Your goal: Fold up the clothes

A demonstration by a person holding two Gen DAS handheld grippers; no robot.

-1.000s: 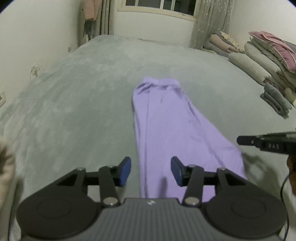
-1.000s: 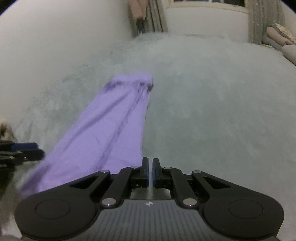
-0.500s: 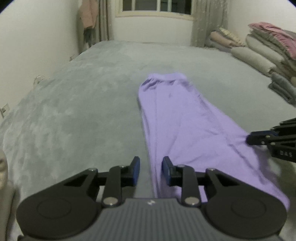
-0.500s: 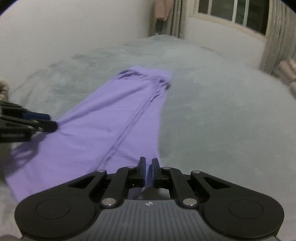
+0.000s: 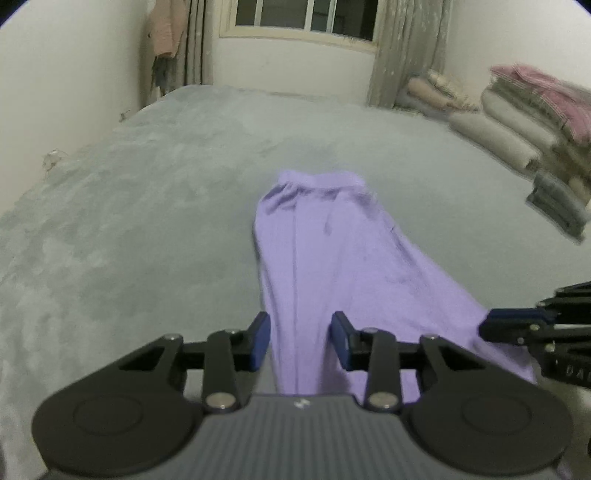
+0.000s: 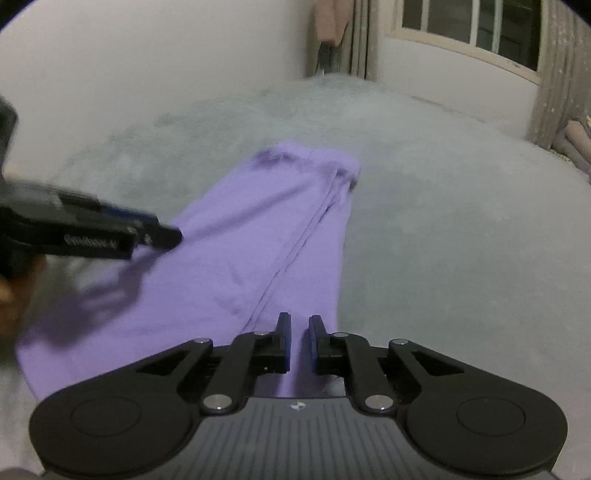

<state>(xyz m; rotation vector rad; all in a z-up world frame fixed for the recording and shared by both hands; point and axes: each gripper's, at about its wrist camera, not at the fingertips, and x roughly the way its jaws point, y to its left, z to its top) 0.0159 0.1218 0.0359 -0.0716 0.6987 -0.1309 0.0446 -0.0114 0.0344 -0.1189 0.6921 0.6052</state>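
A long purple garment (image 5: 332, 258) lies flat on the grey bed, its waistband at the far end. It shows in the right wrist view too, as a purple garment (image 6: 258, 240) with a lengthwise seam fold. My left gripper (image 5: 299, 341) is open above the garment's near left edge, and cloth shows between its fingers. From the right wrist view the left gripper (image 6: 166, 236) hovers over the cloth's left side and casts a shadow. My right gripper (image 6: 299, 343) is open only a narrow gap over the garment's near right edge. In the left wrist view the right gripper (image 5: 487, 325) sits at the cloth's right border.
The grey bed cover (image 5: 147, 221) spreads wide to the left and beyond the garment. Stacked pillows and quilts (image 5: 517, 122) line the right wall, with folded grey clothes (image 5: 557, 199) in front. A window (image 5: 303, 18), curtains and a hanging pink garment (image 5: 166, 33) are at the back.
Both grippers have moved forward over the garment's near end. The left narrowed half a second ago and has widened again. The right, shut before, now shows a small gap.
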